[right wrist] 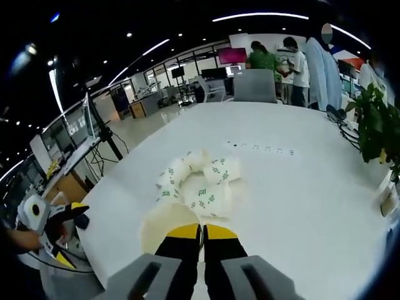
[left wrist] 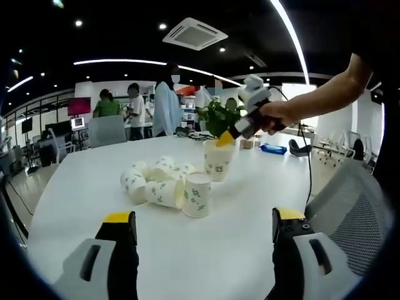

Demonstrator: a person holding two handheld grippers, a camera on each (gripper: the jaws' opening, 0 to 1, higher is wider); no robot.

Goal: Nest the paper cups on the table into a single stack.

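We are holding the left gripper (left wrist: pixel 205 232) with jaws spread wide above the white round table (left wrist: pixel 81 187). Ahead, a cluster of white green-printed paper cups (left wrist: pixel 153 181) is lying tumbled, one upright cup (left wrist: pixel 197 195) beside it. The right gripper (left wrist: pixel 226 139) is gripping the rim of another upright cup (left wrist: pixel 217 161).

Open-plan office: big white meeting table (left wrist: pixel 75 187), mesh chairs (left wrist: pixel 353 212), wall monitors (right wrist: pixel 231 55), ceiling AC unit (left wrist: pixel 195 33).
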